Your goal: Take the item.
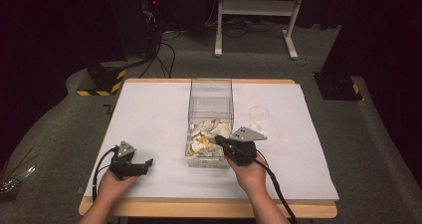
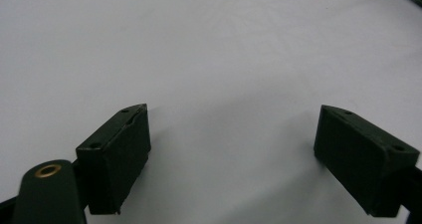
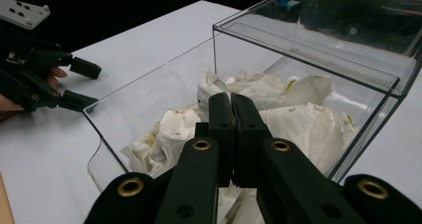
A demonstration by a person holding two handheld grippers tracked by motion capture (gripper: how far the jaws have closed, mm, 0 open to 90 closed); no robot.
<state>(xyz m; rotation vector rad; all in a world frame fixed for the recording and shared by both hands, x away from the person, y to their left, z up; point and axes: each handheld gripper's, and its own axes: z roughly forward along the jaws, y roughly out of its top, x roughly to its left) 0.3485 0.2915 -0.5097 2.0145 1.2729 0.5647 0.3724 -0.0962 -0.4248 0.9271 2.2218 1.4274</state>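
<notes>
The right gripper [image 3: 233, 102], jaws pressed together on nothing, hangs over the near rim of the clear box [image 1: 211, 92], crumpled papers [image 3: 298, 119] just below and ahead, while the wide-open left gripper [image 1: 142, 165] rests well apart on the table [image 1: 149, 109].

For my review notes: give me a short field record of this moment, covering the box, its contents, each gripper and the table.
container: clear box, open top, at mid table
contents: crumpled paper, white with yellow marks
right gripper: jaws shut together, nothing between them, over the box's near end
left gripper: jaws open, nothing between them, low over the bare table, apart from the box
</notes>
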